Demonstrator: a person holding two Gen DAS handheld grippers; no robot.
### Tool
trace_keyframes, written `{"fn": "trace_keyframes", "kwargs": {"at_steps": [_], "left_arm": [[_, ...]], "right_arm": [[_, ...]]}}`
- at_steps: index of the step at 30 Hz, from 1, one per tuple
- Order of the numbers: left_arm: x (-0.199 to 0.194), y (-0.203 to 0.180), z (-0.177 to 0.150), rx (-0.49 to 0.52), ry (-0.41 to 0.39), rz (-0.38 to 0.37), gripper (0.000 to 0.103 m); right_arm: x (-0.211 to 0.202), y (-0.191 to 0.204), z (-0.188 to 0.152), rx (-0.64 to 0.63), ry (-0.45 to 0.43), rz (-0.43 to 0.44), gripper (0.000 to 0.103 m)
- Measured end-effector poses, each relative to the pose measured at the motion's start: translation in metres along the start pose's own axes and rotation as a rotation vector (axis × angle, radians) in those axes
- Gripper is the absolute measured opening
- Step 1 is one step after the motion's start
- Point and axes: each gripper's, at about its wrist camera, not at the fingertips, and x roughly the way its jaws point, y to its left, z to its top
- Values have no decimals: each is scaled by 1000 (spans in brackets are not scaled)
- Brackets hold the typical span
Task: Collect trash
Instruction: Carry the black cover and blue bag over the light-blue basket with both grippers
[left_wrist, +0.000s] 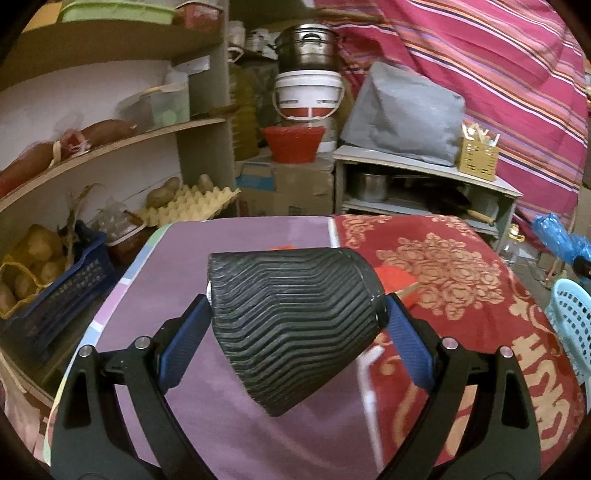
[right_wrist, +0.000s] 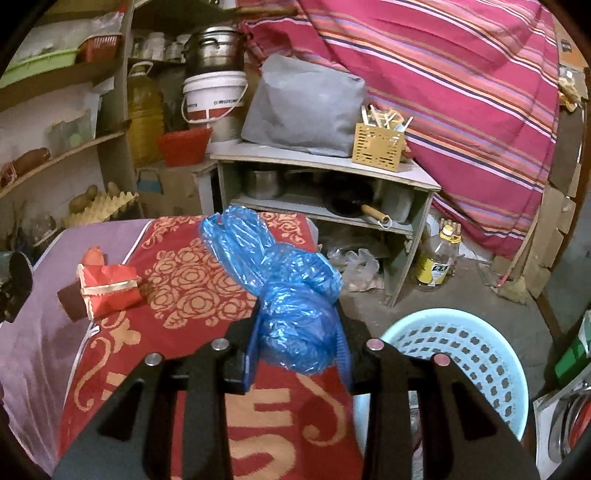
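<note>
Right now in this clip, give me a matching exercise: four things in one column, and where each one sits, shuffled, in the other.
Things:
1. black ribbed cup
2. blue plastic bag
3. red crumpled wrapper
4. light blue basket

Places:
A. on the floor beside the table
B. clamped in the right gripper
C. lying on the tablecloth
D. clamped in the left gripper

Pairs: 1-D, 2-B, 3-C, 4-A

One ribbed black cup (left_wrist: 295, 325), one blue plastic bag (right_wrist: 291, 295), one red wrapper (right_wrist: 107, 288), one laundry basket (right_wrist: 461, 354).
</note>
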Motion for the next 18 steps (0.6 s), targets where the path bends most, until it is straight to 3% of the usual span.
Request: {"fn": "trace_keyframes", "kwargs": {"at_steps": [7,18], "left_arm": [[-4,-54,4,54,-11,-42,90],[-19,-168,6,138,-47,-207,90]], "right_arm": [[-13,-44,-7,55,-8,-20,34],[-27,-120,-23,141,-8,-104,34]]}}
